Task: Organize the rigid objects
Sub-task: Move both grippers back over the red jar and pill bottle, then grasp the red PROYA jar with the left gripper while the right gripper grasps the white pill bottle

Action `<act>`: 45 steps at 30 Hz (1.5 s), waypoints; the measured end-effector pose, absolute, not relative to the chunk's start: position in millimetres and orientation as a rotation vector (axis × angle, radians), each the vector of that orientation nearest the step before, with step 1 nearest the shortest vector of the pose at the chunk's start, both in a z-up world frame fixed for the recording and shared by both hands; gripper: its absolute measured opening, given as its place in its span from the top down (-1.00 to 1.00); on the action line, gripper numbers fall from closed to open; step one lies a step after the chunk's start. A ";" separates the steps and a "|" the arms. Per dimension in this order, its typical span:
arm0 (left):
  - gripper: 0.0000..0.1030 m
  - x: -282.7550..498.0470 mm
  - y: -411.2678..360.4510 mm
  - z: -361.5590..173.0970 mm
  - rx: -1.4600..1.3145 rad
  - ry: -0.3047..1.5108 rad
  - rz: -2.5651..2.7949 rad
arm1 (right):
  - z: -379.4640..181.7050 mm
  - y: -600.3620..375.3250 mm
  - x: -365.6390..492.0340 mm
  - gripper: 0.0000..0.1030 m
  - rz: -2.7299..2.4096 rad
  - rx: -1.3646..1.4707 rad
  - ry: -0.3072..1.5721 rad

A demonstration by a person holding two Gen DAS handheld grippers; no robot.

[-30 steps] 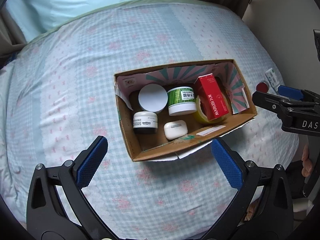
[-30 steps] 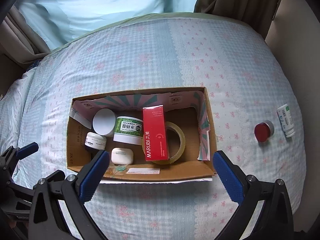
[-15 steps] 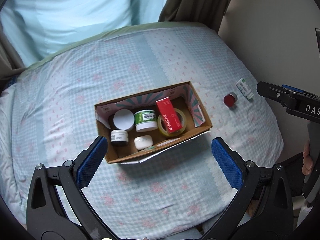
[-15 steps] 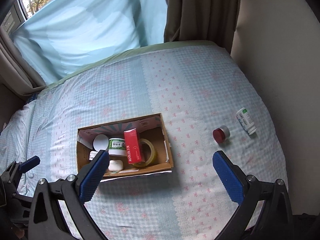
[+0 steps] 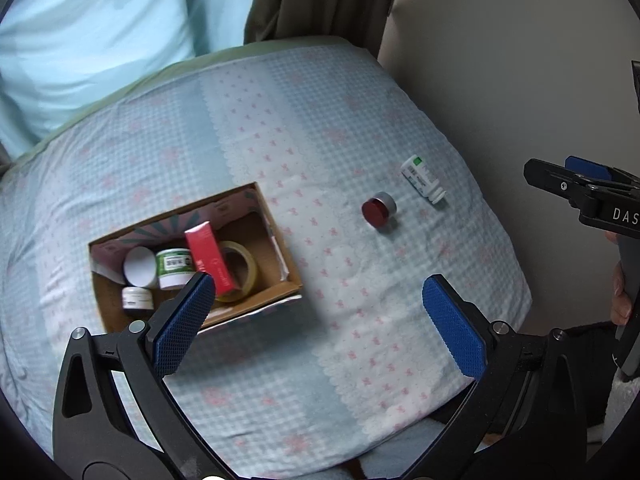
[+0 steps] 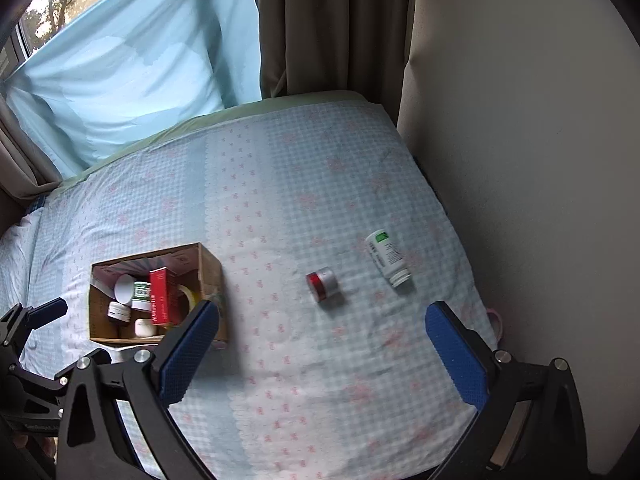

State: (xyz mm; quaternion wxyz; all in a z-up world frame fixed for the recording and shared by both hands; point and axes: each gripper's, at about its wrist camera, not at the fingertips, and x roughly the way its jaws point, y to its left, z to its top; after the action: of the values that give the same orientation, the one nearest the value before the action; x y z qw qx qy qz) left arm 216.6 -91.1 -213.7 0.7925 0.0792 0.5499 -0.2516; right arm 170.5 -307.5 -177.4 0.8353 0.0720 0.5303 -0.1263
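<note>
You have pulled both grippers up and back from the cardboard box [image 5: 192, 264], so it now looks far smaller and sits low on the left in each wrist view instead of filling the middle. Your left gripper [image 5: 316, 320] has swung toward the right, and its left finger [image 5: 182, 322] now overlaps the box's near edge. Your right gripper [image 6: 322, 356] now brackets bare bedspread [image 6: 280, 208], with the red-lidded jar [image 6: 322, 284] and the white bottle [image 6: 388, 258] lying ahead between its fingers rather than off at the right edge. More window, curtain and wall have come into sight.
</note>
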 end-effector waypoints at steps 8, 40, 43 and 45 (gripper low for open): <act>-1.00 237.1 -189.9 -268.3 0.219 1.220 -0.533 | -230.0 -393.3 196.6 -1.00 -0.145 0.070 1.190; -0.31 295.7 -333.4 -514.1 0.661 1.271 -0.906 | -482.9 -456.6 281.8 -0.41 0.064 0.010 1.245; -0.15 300.6 -330.9 -509.0 0.637 1.268 -0.930 | -485.3 -452.9 282.5 0.00 0.060 -0.023 1.240; -0.14 301.4 -330.3 -508.1 0.653 1.264 -0.934 | -486.2 -451.7 280.5 0.08 0.051 -0.051 1.235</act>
State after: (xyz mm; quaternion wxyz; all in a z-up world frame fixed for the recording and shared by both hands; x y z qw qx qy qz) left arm 301.4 -330.3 -508.1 0.6592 0.2886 0.5585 -0.4127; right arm 280.5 -451.7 -486.2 0.8148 -0.0237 0.5788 0.0239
